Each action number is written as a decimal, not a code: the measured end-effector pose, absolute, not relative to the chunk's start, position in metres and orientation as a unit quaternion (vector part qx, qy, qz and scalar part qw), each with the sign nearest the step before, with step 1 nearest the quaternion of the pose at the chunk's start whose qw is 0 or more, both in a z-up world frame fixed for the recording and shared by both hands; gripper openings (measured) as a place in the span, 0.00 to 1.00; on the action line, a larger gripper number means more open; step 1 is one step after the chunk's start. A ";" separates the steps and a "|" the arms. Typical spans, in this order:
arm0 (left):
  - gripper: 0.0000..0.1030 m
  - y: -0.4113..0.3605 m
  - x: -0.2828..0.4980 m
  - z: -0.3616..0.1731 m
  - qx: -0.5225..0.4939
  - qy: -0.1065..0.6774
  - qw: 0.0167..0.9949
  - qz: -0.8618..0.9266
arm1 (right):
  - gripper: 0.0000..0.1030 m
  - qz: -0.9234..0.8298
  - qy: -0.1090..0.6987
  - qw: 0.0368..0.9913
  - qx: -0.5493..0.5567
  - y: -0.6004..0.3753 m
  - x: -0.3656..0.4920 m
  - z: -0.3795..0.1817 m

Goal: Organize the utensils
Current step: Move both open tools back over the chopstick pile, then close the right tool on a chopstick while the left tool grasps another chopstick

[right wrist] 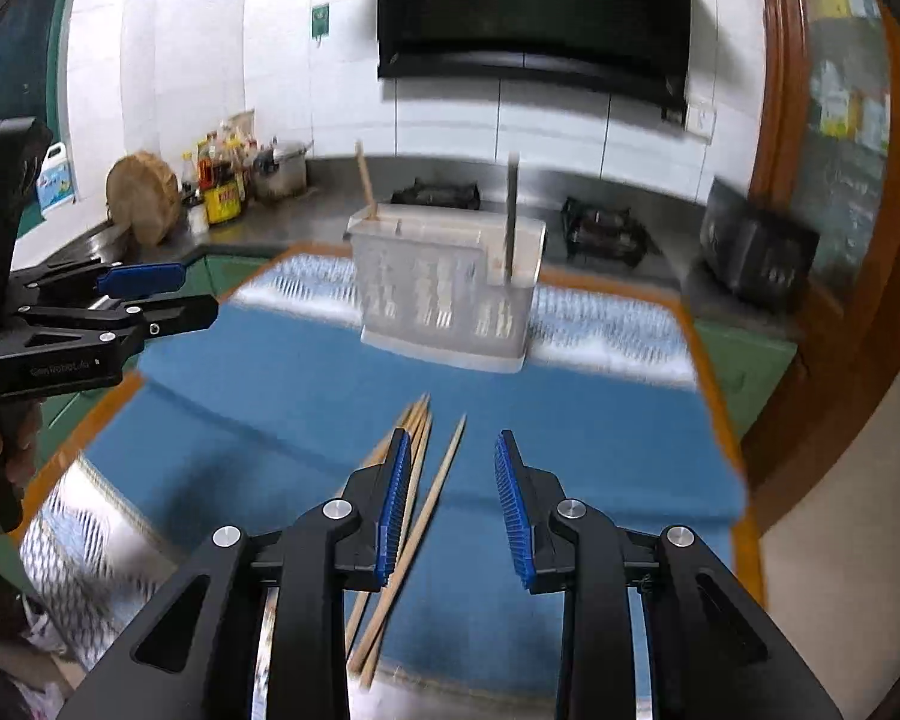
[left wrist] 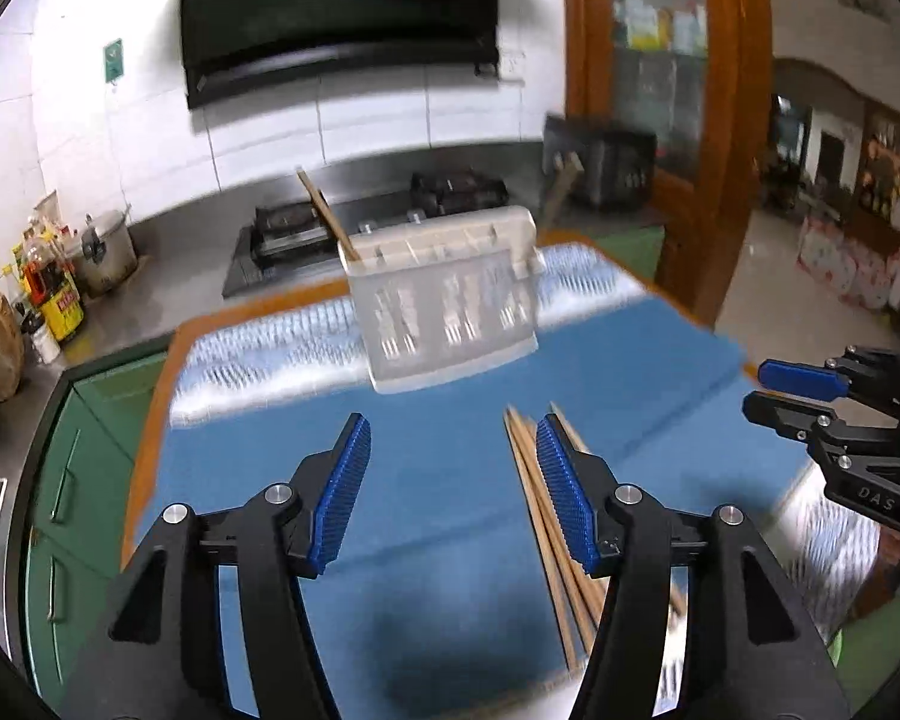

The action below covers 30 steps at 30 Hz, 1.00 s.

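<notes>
A translucent white slotted plastic utensil caddy (left wrist: 450,306) is standing upright on the blue cloth mat (left wrist: 438,480), one slim wooden chopstick (left wrist: 327,213) leaning from its corner. Loose tapered wooden chopsticks (right wrist: 417,468) are lying near it. The left gripper (left wrist: 453,480) and right gripper (right wrist: 450,498), ribbed blue pads spread wide, are hovering empty above them.

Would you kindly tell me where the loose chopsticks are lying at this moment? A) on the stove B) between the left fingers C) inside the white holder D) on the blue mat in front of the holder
D: the chopsticks lie flat on the blue mat, nearer than the white holder.
</notes>
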State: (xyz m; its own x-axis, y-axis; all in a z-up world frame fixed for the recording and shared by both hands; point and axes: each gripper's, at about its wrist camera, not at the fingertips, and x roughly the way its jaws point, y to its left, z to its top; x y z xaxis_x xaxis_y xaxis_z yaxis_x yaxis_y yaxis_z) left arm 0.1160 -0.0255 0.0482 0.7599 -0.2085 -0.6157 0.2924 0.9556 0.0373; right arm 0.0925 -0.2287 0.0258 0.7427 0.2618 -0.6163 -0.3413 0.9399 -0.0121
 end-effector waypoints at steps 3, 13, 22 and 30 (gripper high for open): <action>0.56 -0.035 0.102 0.024 0.089 0.341 0.926 -0.136 | 0.28 0.157 0.339 0.926 -0.057 -0.226 0.075 -0.001; 0.56 -0.039 0.083 -0.034 0.074 0.400 0.902 -0.144 | 0.17 0.158 0.388 0.908 0.004 -0.215 0.057 -0.058; 0.56 -0.030 0.078 -0.045 0.066 0.408 0.900 -0.136 | 0.15 0.148 0.413 0.898 0.023 -0.205 0.073 -0.082; 0.56 -0.023 0.080 -0.054 0.053 0.417 0.897 -0.136 | 0.11 0.137 0.428 0.893 0.026 -0.204 0.087 -0.094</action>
